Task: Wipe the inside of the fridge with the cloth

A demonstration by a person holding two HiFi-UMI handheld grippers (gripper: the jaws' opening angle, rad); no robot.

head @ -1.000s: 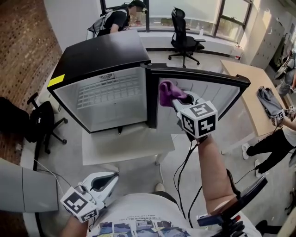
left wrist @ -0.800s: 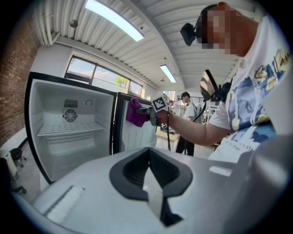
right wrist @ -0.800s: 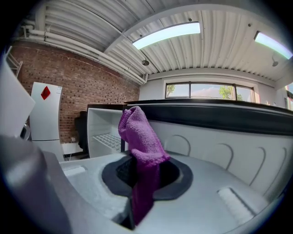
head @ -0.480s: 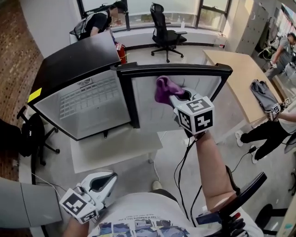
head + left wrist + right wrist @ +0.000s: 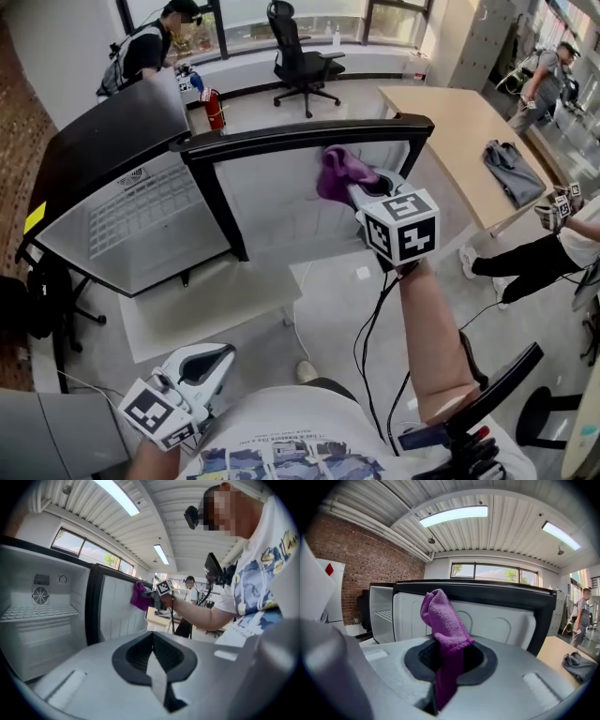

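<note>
Hovering at the open fridge door [image 5: 281, 199], the right gripper [image 5: 364, 194] is clamped on the purple cloth [image 5: 336, 173], just beside the inner liner. Left gripper [image 5: 214, 361] hangs low, jaws together, empty. Looks like the wiping step; next move calls for firm contact and a sweep across.

Cloth [image 5: 443, 620], centre frame: purple knit, nubbly, matt. Fridge [image 5: 103, 141], upper left: black casing, smooth with a semi-gloss sheen; inner liner white plastic, smooth; shelf [image 5: 37, 613] looks like white coated wire. Left gripper [image 5: 152, 656] and right gripper [image 5: 446, 660]: grey plastic shells, matt, smooth. Table [image 5: 450, 112], upper right: pale wood-look top, matt. Wall [image 5: 347, 564], left: rough red brick.
</note>
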